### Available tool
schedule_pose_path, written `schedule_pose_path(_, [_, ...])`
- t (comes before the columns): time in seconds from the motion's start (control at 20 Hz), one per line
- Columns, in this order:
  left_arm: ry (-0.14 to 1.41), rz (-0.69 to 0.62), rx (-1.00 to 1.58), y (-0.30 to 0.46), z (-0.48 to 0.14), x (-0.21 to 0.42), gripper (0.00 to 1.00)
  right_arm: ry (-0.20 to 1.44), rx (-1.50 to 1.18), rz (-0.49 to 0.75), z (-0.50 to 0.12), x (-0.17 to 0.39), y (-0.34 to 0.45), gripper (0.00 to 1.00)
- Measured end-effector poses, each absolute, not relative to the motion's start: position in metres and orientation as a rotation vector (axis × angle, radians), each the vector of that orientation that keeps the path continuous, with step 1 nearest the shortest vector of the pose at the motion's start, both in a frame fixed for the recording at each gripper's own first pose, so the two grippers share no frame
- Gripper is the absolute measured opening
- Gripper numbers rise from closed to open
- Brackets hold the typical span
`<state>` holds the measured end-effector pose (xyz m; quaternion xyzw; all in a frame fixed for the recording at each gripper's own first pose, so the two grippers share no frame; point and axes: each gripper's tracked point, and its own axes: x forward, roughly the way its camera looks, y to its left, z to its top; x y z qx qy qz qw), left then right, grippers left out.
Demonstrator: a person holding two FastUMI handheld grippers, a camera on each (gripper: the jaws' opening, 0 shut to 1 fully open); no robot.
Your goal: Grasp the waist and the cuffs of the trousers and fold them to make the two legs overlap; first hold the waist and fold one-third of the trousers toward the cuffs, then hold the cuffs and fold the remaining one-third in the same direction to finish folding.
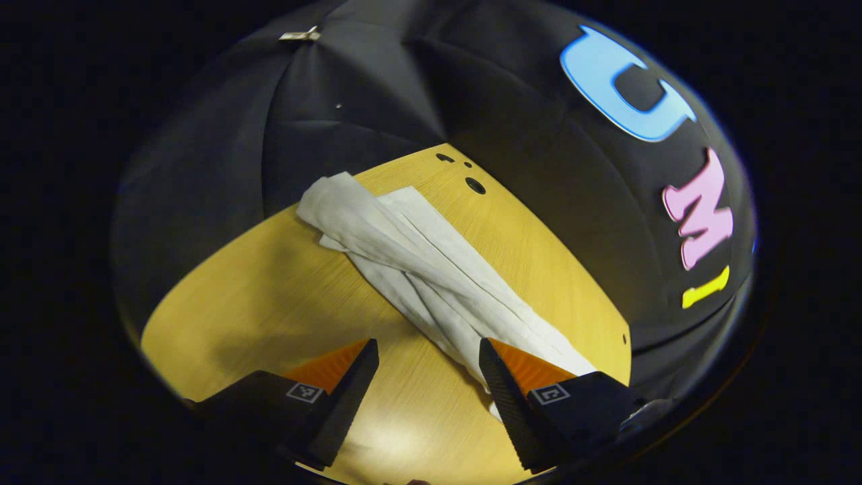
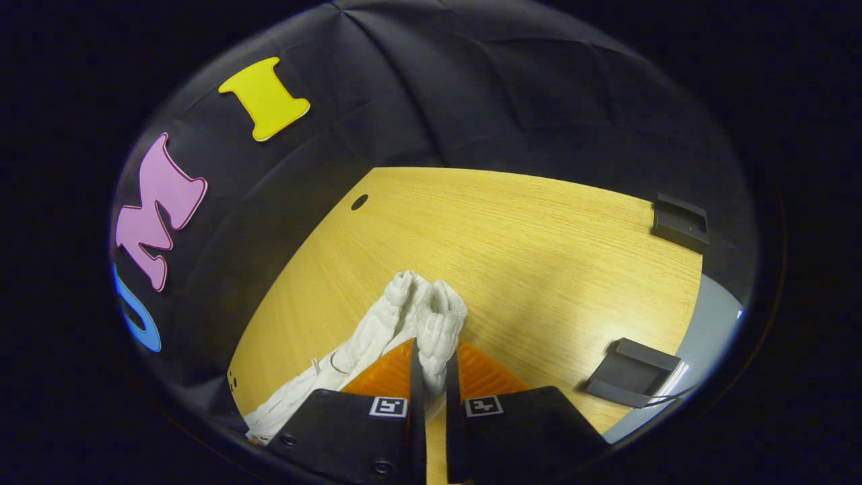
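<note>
Left gripper view: my left gripper (image 1: 429, 377) is held above the yellow wood-grain tabletop (image 1: 269, 303) with its two fingers spread wide apart and nothing between them. The white, creased fabric trousers (image 1: 417, 269) lie on the tabletop as a long narrow bundle running diagonally from the far left toward the near right. The legs lie one over the other along most of that length. The near end of the bundle passes just beside and partly behind my left gripper's right-hand finger (image 1: 505, 391); I cannot tell whether that finger touches the cloth. Several small dark holes (image 1: 475, 185) sit in the tabletop near its far edge, beyond the far end of the trousers.

Right gripper view: my right gripper (image 2: 431, 377) is clamped on a bunched, gathered end of the trousers; both fingers press on the cloth, with a narrow gap between them filled by fabric. The gathered end stands up in puckered folds just past the fingertips. The rest of the cloth trails down and to the left of the gripper body, toward the table edge. Two dark rectangular blocks sit on the tabletop to the right, one near (image 2: 633, 380) and one far (image 2: 680, 221), both well apart from the trousers
</note>
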<state>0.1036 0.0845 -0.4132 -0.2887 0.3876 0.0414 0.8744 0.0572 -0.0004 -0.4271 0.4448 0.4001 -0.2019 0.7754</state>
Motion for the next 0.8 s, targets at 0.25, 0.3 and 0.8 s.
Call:
schedule_pose_path(0.25, [0.761,0.133,-0.713,0.096,-0.417,0.140,0.96,0.860,0.965,-0.414,-0.421,0.057,-0.001,0.16])
schedule_pose_path(0.3, [0.751,0.141,-0.716,0.098,-0.416,0.145,0.96,0.858,0.964,-0.408,-0.420,0.058,-0.001,0.16])
schedule_pose_path(0.8, [0.756,0.168,-0.870,0.091,-0.439,0.175,0.21,0.802,0.923,-0.327,-0.399,0.064,-0.007,0.16])
